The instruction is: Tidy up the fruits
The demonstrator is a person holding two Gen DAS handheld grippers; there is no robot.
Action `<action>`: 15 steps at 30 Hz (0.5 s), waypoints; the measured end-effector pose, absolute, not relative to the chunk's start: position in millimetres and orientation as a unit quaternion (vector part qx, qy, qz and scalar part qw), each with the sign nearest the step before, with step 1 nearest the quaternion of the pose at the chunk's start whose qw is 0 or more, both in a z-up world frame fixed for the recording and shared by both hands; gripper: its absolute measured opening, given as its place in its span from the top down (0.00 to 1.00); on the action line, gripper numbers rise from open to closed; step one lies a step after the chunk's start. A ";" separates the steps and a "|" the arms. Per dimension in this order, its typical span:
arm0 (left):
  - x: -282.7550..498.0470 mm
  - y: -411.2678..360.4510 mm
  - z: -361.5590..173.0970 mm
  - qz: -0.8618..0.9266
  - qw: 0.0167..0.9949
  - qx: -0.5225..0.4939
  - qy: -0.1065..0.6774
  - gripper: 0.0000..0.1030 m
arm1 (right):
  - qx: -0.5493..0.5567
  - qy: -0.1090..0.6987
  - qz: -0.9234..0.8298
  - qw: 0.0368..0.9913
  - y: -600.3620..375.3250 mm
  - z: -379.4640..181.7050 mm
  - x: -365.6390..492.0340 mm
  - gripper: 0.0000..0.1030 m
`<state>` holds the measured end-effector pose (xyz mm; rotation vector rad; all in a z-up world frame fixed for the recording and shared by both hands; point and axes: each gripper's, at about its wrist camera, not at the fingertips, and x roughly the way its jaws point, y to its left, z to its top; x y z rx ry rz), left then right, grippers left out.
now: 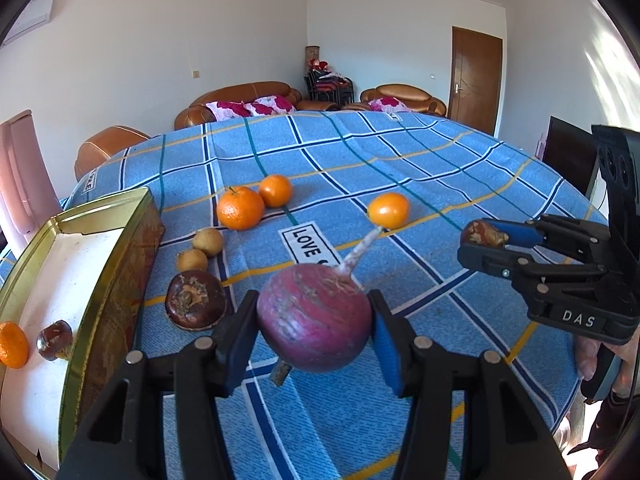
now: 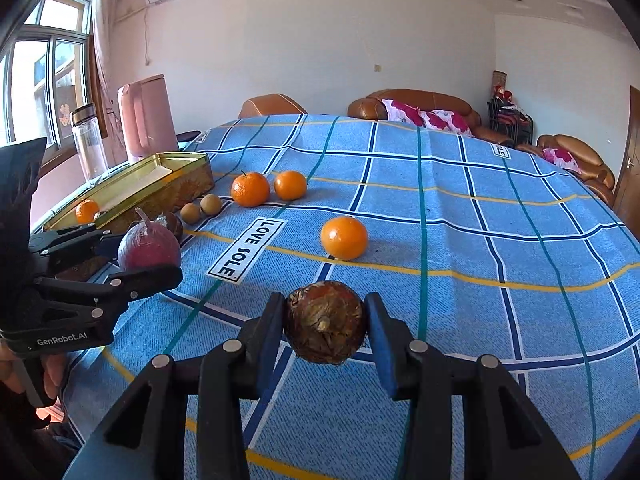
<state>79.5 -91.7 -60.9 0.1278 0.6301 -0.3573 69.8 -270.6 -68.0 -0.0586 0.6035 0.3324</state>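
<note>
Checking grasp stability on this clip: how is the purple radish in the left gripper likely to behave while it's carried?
The purple radish looks firm, so it should not squash. Its round smooth sides meet the left gripper pads at small patches, so it may swivel. It looks fairly heavy for its size, and its thin root tail seems snappable.

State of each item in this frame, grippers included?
left gripper: shut on purple radish
purple radish: held, lifted
right gripper: shut on brown chestnut
brown chestnut: held
gold tin: open, holds one orange and one brown fruit
lone orange: resting on cloth
</note>
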 end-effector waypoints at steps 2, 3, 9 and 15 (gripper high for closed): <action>77.1 -90.6 -59.6 -0.176 0.935 0.060 0.300 0.46 | -0.029 0.288 0.167 0.942 -270.5 -66.9 67.5 0.59; 76.0 -90.2 -58.9 -0.177 0.937 0.060 0.297 0.47 | -0.029 0.285 0.167 0.943 -270.6 -66.5 67.0 0.59; 70.6 -87.9 -56.0 -0.173 0.943 0.058 0.278 0.47 | -0.032 0.265 0.178 0.947 -270.3 -64.3 61.6 0.59; 65.3 -84.0 -52.6 -0.168 0.950 0.050 0.259 0.46 | -0.032 0.255 0.181 0.949 -270.9 -63.5 59.3 0.58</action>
